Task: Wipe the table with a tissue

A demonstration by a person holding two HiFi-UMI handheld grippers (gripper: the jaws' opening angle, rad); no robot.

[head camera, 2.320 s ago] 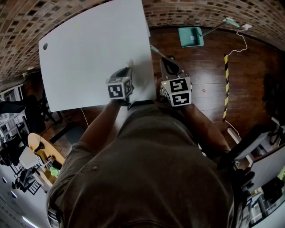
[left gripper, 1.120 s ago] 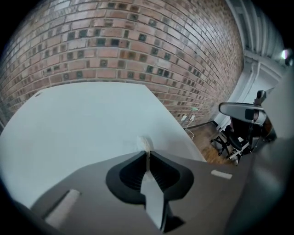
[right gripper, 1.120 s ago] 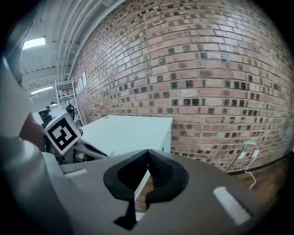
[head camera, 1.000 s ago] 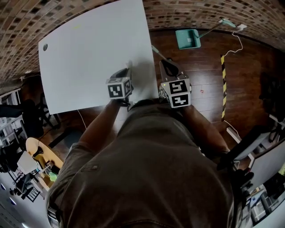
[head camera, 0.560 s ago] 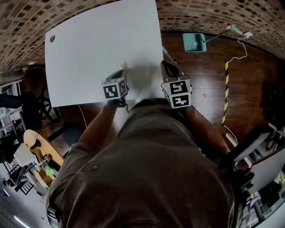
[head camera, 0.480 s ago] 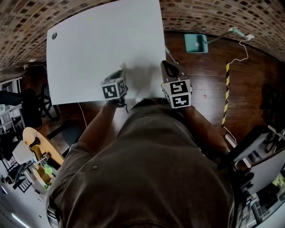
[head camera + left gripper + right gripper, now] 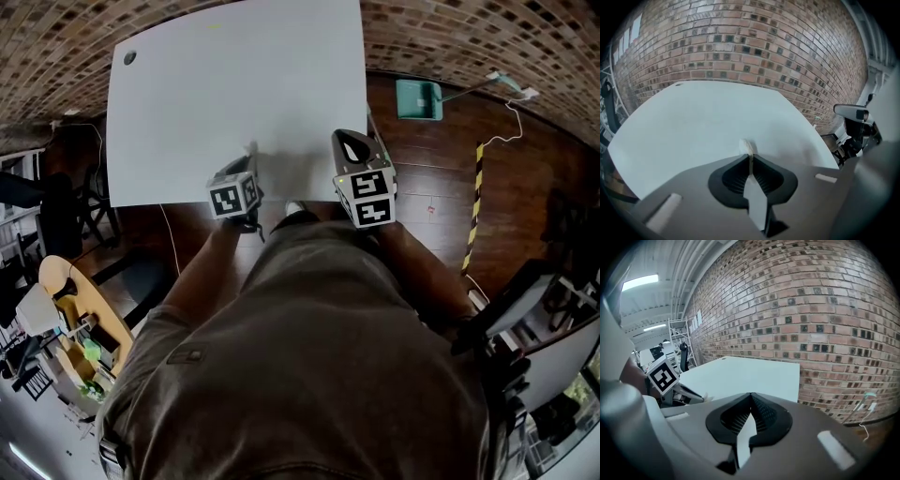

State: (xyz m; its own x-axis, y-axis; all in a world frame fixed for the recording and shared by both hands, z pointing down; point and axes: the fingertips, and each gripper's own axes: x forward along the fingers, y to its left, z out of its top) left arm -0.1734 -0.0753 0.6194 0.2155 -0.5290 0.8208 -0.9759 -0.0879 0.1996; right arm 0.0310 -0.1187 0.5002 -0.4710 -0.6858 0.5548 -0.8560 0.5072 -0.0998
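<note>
left gripper (image 7: 750,157): jaws pressed together on a small white tissue (image 7: 746,146), its tip poking past them, above the white bench (image 7: 234,84) near its front edge | right gripper (image 7: 751,398): jaws together, empty, by the bench's front right corner

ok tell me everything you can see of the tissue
The tissue is a small, white, crumpled wad, pinched between the shut jaws of the left hand-held gripper. Only a bit pokes out past the jaw tips, over the white table by its near edge. Whether it touches the tabletop is unclear.
</note>
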